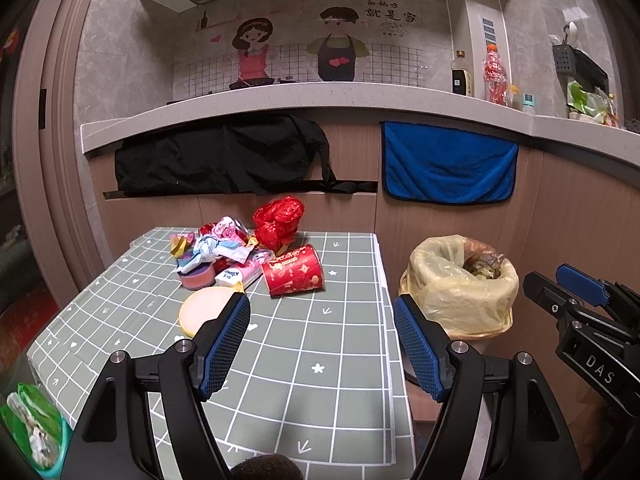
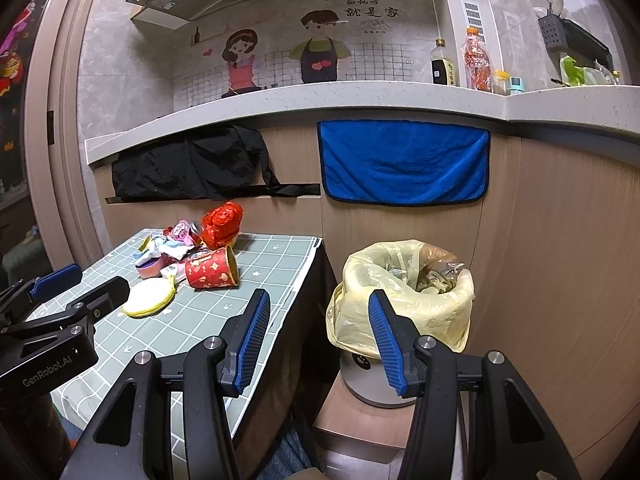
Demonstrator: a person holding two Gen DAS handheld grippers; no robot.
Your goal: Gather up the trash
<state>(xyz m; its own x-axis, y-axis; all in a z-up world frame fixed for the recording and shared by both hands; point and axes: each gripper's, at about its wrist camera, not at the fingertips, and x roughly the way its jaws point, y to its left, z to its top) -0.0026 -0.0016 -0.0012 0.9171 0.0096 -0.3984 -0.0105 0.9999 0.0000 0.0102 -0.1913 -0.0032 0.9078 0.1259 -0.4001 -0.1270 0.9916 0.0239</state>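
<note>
trash pile (image 1: 240,256) wrappers jumbled, bin (image 2: 404,300) contents unclear behind liner

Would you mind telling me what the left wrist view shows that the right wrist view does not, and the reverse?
Only the left wrist view shows a green item at the table's near left corner.

Only the right wrist view shows the bin's grey body below its yellow liner, the wooden stand it sits on, and the dark side of the table.

Both show the table, the trash pile, red cup, round yellow pad, blue towel, black cloth, and both grippers open and empty: left, right.
</note>
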